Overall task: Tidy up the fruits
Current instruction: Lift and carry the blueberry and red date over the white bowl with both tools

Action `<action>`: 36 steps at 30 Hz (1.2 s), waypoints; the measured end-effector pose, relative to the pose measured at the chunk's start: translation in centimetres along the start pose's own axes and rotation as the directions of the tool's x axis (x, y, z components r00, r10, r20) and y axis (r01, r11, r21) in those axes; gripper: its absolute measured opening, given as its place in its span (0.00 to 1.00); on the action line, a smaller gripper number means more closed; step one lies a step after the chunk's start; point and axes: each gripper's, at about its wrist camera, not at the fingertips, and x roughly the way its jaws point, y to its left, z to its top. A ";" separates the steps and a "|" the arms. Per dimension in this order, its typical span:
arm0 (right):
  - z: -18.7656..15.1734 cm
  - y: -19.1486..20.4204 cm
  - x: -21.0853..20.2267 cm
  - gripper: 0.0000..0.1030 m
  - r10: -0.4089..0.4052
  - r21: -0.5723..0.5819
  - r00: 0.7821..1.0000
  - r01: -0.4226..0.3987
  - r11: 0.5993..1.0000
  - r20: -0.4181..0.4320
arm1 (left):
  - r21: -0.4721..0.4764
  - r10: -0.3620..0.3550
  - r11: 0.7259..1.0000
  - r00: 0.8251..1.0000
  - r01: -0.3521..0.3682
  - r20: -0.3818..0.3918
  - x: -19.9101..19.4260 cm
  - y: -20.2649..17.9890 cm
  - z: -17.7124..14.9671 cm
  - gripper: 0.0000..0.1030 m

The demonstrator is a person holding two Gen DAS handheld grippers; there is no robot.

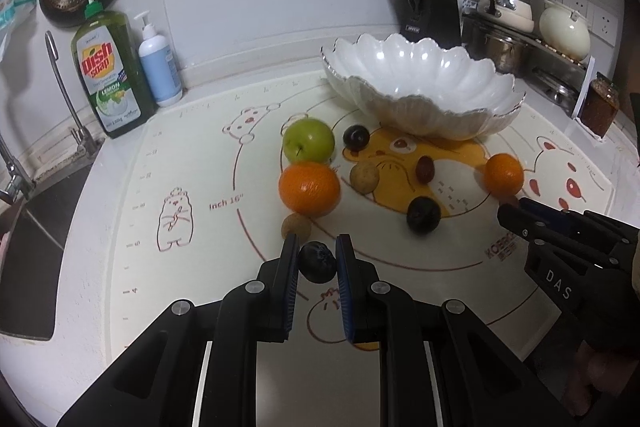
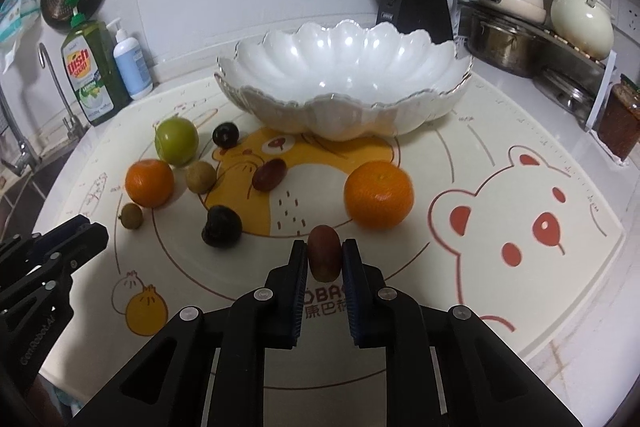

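My left gripper [image 1: 318, 247] is shut on a small dark blueberry [image 1: 318, 262] low over the mat. My right gripper [image 2: 325, 251] is shut on a reddish-brown date [image 2: 324, 253], just in front of an orange [image 2: 378, 195]. The white scalloped bowl [image 2: 344, 67] stands empty at the back of the mat. Loose on the mat lie a green apple [image 1: 308, 141], a second orange [image 1: 309, 188], two dark plums [image 1: 424, 215] [image 1: 356, 137], a red date [image 1: 424, 169] and two small brown fruits [image 1: 364, 177] [image 1: 296, 227]. In the left wrist view the right gripper [image 1: 514, 209] shows at the right edge.
A printed bear baking mat [image 2: 520, 267] covers the counter. Dish soap [image 1: 110, 75] and a pump bottle [image 1: 158, 65] stand at the back left beside the sink [image 1: 24, 247]. A knife block [image 1: 430, 7], pots [image 2: 504, 39] and a jar [image 2: 622, 123] crowd the back right.
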 end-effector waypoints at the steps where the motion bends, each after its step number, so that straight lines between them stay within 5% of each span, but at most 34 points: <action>1: 0.2 -0.1 -0.2 0.18 -0.001 0.002 1.000 0.001 1.000 0.007 | 0.002 -0.002 1.000 1.000 0.002 0.006 -0.1 -0.1 0.2 0.19; 36: 12.5 -6.9 -2.1 0.18 -0.091 0.074 0.977 0.078 0.994 0.191 | 0.116 -0.126 0.988 0.975 0.106 0.184 1.7 -5.0 15.1 0.19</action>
